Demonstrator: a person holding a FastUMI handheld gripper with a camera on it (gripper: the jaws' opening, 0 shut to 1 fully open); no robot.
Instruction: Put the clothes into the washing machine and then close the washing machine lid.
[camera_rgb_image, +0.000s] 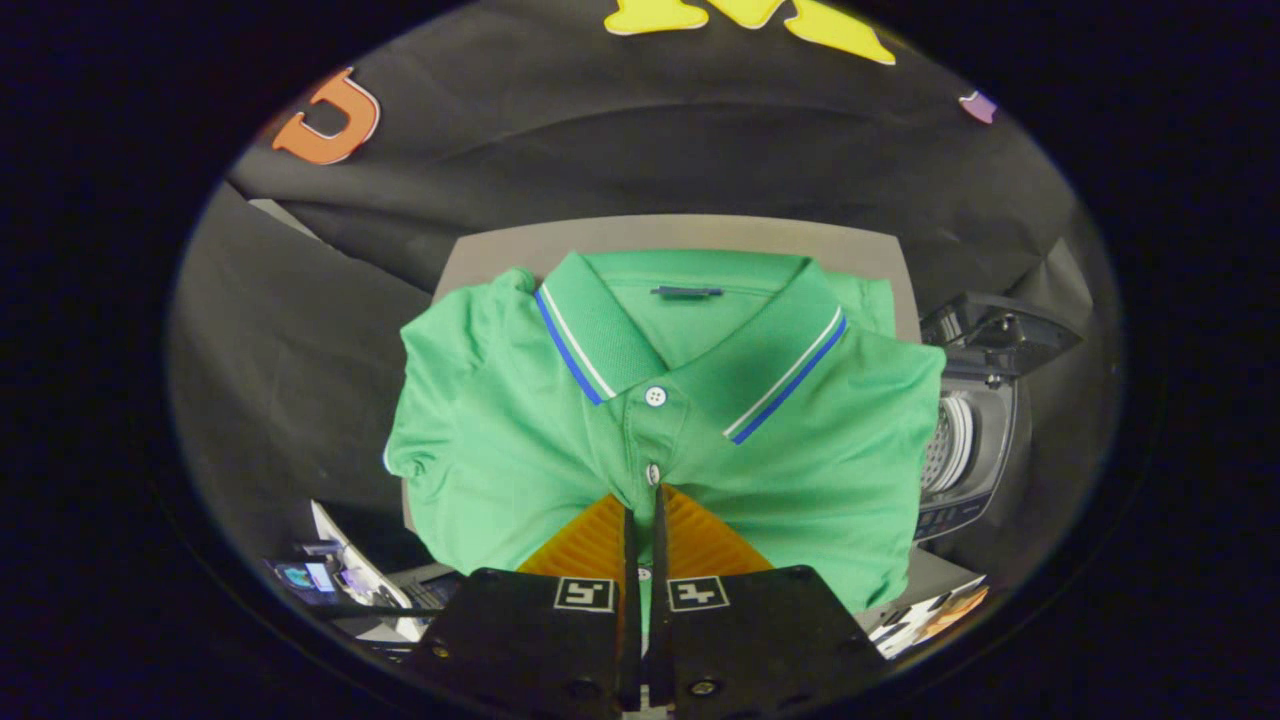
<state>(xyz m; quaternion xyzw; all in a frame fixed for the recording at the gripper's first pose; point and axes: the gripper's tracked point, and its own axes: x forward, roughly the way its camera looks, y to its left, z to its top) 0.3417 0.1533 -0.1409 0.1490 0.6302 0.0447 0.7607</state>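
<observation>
Gripper view: my hand-held gripper (645, 515) has its fingers pressed nearly together over the placket of the green polo shirt (560, 440), seemingly pinching fabric there, though I can't confirm the pinch. The shirt lies folded on the counter (860, 250). At three o'clock stands the washing machine (975, 440), lid (1000, 330) raised, ready to receive it.

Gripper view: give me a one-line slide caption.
Tool nearly shut, pinching the placket of the folded green polo shirt on the table; washing machine beside, lid open.
</observation>
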